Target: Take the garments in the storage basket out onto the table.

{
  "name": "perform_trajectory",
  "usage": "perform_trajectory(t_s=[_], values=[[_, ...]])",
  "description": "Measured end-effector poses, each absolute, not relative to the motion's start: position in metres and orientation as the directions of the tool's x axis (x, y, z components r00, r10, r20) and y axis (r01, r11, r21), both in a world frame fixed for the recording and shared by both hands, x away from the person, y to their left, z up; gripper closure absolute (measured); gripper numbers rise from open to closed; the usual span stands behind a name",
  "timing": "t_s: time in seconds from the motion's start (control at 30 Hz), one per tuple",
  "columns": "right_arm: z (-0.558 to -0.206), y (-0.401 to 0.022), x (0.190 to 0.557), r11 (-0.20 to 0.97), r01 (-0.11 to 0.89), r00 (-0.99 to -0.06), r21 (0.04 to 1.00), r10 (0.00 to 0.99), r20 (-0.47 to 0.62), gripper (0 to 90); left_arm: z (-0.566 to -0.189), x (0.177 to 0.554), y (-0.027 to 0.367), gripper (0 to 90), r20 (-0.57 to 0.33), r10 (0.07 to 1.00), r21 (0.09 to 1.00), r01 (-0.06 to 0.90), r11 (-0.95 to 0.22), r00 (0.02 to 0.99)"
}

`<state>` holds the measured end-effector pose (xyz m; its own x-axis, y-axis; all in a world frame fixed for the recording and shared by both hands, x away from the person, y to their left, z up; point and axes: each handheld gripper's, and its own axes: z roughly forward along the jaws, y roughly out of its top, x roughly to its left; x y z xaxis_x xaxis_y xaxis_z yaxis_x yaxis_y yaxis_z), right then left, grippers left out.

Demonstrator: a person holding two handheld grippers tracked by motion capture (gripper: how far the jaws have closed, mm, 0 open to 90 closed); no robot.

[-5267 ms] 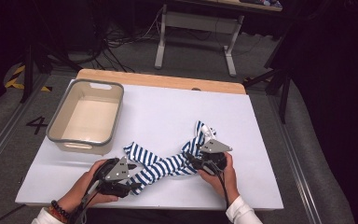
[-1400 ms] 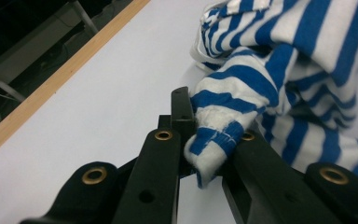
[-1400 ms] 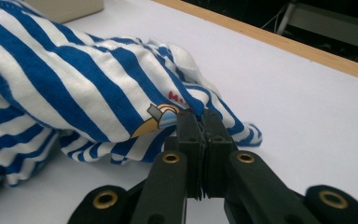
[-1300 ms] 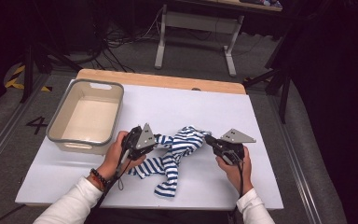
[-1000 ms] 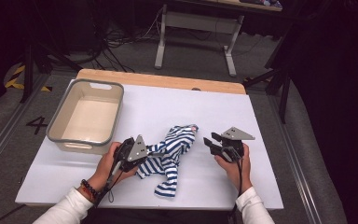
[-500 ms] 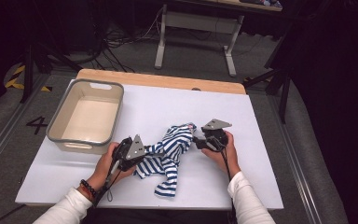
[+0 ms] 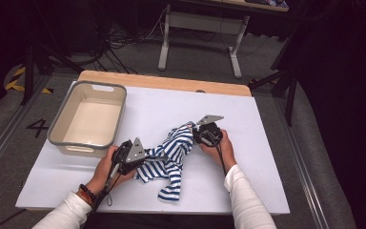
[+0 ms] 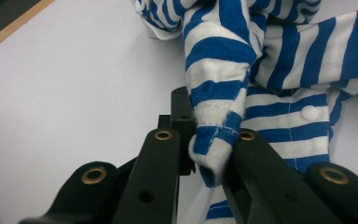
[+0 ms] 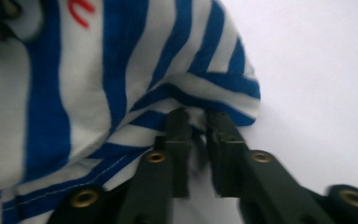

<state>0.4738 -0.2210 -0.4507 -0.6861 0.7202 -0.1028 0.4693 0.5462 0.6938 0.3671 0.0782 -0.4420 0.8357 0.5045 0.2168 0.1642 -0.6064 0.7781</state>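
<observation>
A blue-and-white striped garment (image 7: 171, 152) lies crumpled in the middle of the white table (image 7: 267, 143). My left gripper (image 7: 150, 155) is at its left side, shut on a hem fold (image 8: 214, 154) that bulges between the jaws (image 8: 209, 140). My right gripper (image 7: 195, 136) is at the garment's upper right edge. Its jaws have just been closing, and a fold of the striped cloth (image 9: 177, 88) is pinched between them (image 9: 196, 123). A white snap button (image 8: 310, 112) shows on the cloth.
A beige bin with a grey rim (image 7: 57, 138) stands at the left of the table, just beyond my left hand. The table's far edge is a wooden strip (image 7: 162, 81). Bare white surface lies to the right and front.
My right gripper has come in leftward from the open table to the garment's right edge and closed on a fold. The left gripper has stayed put with the cloth in it.
</observation>
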Motion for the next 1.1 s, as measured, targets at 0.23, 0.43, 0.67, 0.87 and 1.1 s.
perform_trajectory(t_s=[0.23, 0.43, 0.67, 0.87, 1.1], values=[[-0.449, -0.222, 0.472, 0.542, 0.473, -0.670, 0.694, 0.733, -0.116, 89.6, -0.442, 0.368, 0.079, 86.1, 0.229, 0.504, 0.772, 0.161, -0.615, 0.833], [-0.442, -0.236, 0.475, 0.446, 0.473, -0.589, 0.760, 0.802, -0.104, 68.9, -0.445, 0.368, 0.081, 85.9, 0.220, 0.505, 0.765, 0.174, -0.620, 0.835], [-0.442, -0.228, 0.487, 0.457, 0.484, -0.608, 0.746, 0.789, -0.089, 41.6, -0.448, 0.368, 0.080, 85.7, 0.219, 0.499, 0.758, 0.176, -0.629, 0.838], [-0.445, -0.225, 0.497, 0.430, 0.514, -0.614, 0.742, 0.789, -0.032, 44.1, -0.452, 0.367, 0.083, 85.6, 0.217, 0.494, 0.744, 0.185, -0.642, 0.842], [-0.450, -0.209, 0.500, 0.465, 0.530, -0.640, 0.710, 0.768, -0.025, 59.0, -0.456, 0.366, 0.086, 85.5, 0.215, 0.492, 0.732, 0.194, -0.653, 0.844]])
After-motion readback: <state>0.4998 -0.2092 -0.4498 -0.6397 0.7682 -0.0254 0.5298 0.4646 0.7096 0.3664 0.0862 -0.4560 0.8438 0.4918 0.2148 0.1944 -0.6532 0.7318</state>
